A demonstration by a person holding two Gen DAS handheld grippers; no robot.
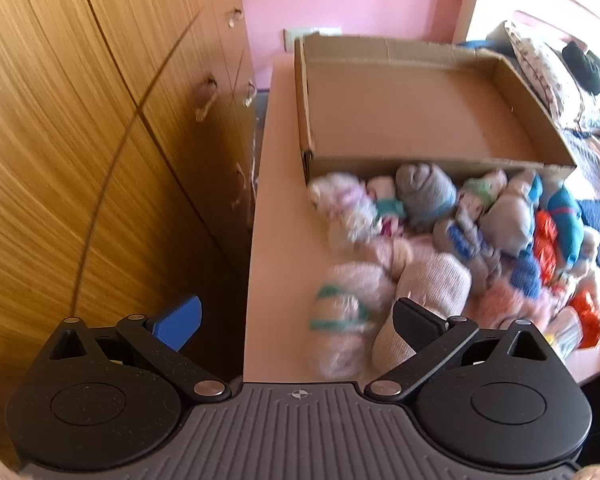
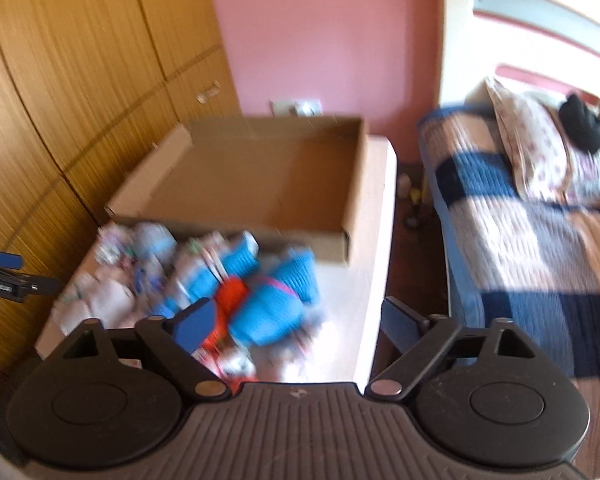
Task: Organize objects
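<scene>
A pile of rolled socks (image 1: pixel 452 240) in pink, grey, blue and orange lies on a pale table (image 1: pixel 280 208), in front of an empty, shallow cardboard box (image 1: pixel 412 112). My left gripper (image 1: pixel 296 320) is open and empty above the table's near left edge, its right finger over a pink sock roll (image 1: pixel 424 300). In the right wrist view, the sock pile (image 2: pixel 220 292) and the box (image 2: pixel 260 176) are blurred. My right gripper (image 2: pixel 296 324) is open and empty above the pile's near right side. The left gripper (image 2: pixel 4 272) shows at the far left.
A wooden wardrobe (image 1: pixel 80 140) with drawers stands close along the table's left side. A bed (image 2: pixel 532 224) with a checked quilt and a pillow stands right of the table, across a narrow gap of floor. A pink wall (image 2: pixel 320 32) is behind.
</scene>
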